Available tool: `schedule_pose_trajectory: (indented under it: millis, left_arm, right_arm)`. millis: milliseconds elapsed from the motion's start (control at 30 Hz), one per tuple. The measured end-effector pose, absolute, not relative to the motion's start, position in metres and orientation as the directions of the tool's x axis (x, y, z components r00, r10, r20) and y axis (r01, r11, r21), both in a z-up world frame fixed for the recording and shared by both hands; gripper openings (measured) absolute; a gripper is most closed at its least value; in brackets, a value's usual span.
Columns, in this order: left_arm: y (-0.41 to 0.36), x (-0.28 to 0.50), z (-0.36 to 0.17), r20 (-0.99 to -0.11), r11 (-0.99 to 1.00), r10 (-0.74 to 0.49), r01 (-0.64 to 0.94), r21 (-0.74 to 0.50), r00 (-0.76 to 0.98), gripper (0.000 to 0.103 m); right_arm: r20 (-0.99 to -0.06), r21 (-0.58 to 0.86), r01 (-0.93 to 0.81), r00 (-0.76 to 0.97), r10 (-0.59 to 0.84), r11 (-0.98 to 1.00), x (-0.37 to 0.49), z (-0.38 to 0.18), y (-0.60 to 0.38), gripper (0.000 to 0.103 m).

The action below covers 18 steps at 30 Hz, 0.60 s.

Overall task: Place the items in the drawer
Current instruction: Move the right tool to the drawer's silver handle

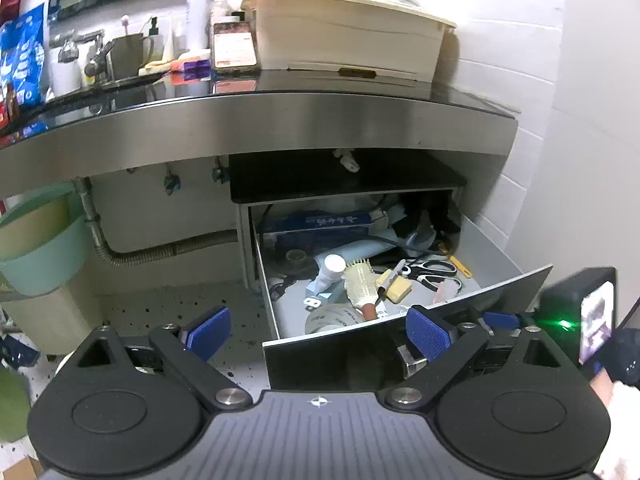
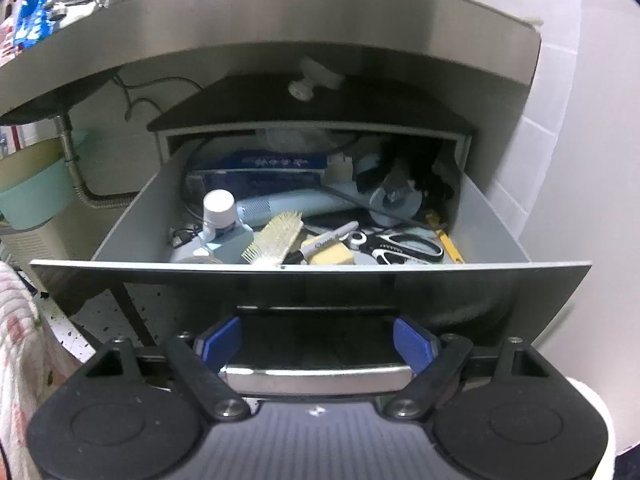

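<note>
The grey drawer (image 1: 492,256) under the counter stands pulled out, its dark front panel (image 2: 500,292) facing me. Inside lie a hairbrush (image 1: 360,284), scissors (image 2: 404,246), a marker (image 2: 332,236), a yellow block (image 1: 398,289), a white-capped bottle (image 2: 219,210) and a blue box (image 1: 320,226). My left gripper (image 1: 318,334) is open and empty, in front of the drawer's left front corner. My right gripper (image 2: 318,340) is open, its fingers either side of the chrome handle (image 2: 316,378) on the drawer front. The right gripper also shows in the left wrist view (image 1: 576,312).
A steel-edged counter (image 1: 256,124) overhangs the drawer, with bottles, a tap and a cream storage box (image 1: 348,36) on top. A green bin (image 1: 40,240) and a flexible drain hose (image 1: 160,250) stand at the left. A white tiled wall (image 2: 540,168) is at the right.
</note>
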State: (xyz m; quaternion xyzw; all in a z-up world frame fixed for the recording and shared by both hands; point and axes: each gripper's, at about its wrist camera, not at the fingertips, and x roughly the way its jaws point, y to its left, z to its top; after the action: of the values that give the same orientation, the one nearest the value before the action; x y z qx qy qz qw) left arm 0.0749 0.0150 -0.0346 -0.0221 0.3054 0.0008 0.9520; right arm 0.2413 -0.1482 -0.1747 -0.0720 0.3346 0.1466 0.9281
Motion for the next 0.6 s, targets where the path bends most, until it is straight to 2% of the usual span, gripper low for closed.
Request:
schedule_pose_trajectory:
  millis: [433, 600]
  left_arm:
    - [0.007, 0.074, -0.038, -0.591, 0.999, -0.029, 0.015, -0.028, 0.806, 0.095]
    - [0.006, 0.076, -0.039, -0.601, 0.999, -0.039, 0.027, -0.030, 0.799, 0.095]
  right_arm:
    - [-0.722, -0.036, -0.309, 0.666, 0.189, 0.950, 0.265, -0.197, -0.143, 0.083]
    - [-0.726, -0.038, -0.310, 0.662, 0.186, 0.950, 0.265, -0.196, -0.143, 0.083]
